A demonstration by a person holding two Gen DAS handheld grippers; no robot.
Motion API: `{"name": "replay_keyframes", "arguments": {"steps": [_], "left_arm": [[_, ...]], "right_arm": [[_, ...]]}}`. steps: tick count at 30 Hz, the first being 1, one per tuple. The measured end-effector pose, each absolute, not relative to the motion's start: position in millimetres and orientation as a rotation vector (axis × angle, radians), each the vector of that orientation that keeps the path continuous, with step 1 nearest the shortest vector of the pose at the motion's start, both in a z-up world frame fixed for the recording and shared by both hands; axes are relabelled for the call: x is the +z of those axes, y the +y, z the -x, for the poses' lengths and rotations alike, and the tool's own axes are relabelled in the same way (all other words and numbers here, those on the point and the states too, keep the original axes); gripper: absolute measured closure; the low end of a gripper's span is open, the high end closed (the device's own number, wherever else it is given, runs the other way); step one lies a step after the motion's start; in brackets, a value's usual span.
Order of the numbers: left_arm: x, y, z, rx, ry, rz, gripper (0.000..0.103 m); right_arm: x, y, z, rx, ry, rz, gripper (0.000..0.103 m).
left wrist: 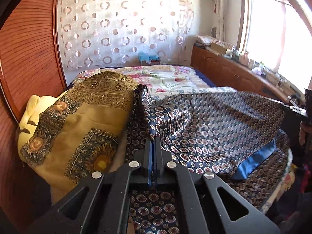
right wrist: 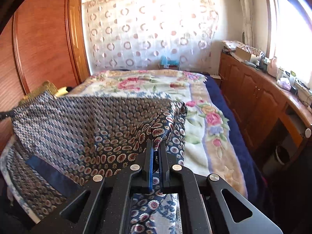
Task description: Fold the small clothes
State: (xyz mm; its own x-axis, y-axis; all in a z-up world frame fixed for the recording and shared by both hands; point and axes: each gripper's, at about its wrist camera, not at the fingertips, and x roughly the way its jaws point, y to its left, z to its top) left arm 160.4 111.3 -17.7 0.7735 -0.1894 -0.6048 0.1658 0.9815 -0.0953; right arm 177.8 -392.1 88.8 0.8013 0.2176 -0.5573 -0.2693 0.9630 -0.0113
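Bed w/ floral blanket (right wrist: 197, 101) ahead; gold scarf (left wrist: 81, 117) over a yellow cushion (left wrist: 33, 107) just L of my cloth, wardrobe (left wrist: 25, 48) behind it, cabinets (right wrist: 253, 93) on R. Both my grippers tip fwd and down. L gripper (left wrist: 153, 142) clamped on navy patterned cloth (left wrist: 214, 117), R gripper (right wrist: 156, 146) pinching its other corner. Cloth hangs stretched betw them over bed's near end, long axis L-R, blue hem (left wrist: 259, 161) low.

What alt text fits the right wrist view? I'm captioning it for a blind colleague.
The right gripper, jaws shut on a corner of a navy patterned cloth, holds it raised above a bed with a floral blanket. A wooden wardrobe stands left, a wooden cabinet right.
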Motion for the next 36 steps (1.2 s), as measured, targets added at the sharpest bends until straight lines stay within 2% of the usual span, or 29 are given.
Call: {"name": "replay_keyframes", "arguments": {"steps": [7,11,17,23,25,27,29,30,31,32,36], "left_arm": [[-13.0,113.7,-120.1,-0.24,0.627,0.067,0.101],[-31.5,119.5,-104.7,-0.211,0.665,0.072,0.101],[-82.5,125.0,-112.9,-0.159,0.788,0.073,0.101],[-98.4,122.4,-117.6,-0.147,0.83,0.065,0.101],[-100.9,119.8,-114.4,-0.151,0.836,0.066,0.101],[-105.7,118.6,-115.5,-0.155,0.85,0.065,0.099],[-108.8,116.7,-114.6,-0.166,0.852,0.061,0.08],[-109.6,115.0,-113.4,-0.178,0.852,0.064,0.076],[-110.0,113.3,-113.2,-0.19,0.852,0.068,0.067],[-109.8,111.3,-113.2,-0.199,0.85,0.07,0.063],[-111.5,108.6,-113.7,-0.191,0.851,0.049,0.06]], "right_arm": [[108.2,-398.5,-132.9,0.305,0.545,0.121,0.099],[108.1,-406.0,-106.4,0.313,0.545,0.123,0.099],[59.1,-407.0,-116.0,0.3,0.684,0.143,0.099],[28.8,-415.6,-122.3,0.309,0.758,0.093,0.099],[25.9,-422.7,-126.0,0.3,0.766,0.059,0.091],[23.0,-429.9,-121.2,0.3,0.758,0.025,0.079],[20.5,-435.1,-115.4,0.291,0.753,0.007,0.071],[18.5,-437.3,-113.6,0.285,0.751,0.008,0.069],[16.5,-439.0,-110.6,0.279,0.748,0.012,0.069],[14.6,-439.7,-108.0,0.278,0.747,0.018,0.068],[9.9,-433.5,-93.8,0.274,0.758,0.027,0.068]]}}
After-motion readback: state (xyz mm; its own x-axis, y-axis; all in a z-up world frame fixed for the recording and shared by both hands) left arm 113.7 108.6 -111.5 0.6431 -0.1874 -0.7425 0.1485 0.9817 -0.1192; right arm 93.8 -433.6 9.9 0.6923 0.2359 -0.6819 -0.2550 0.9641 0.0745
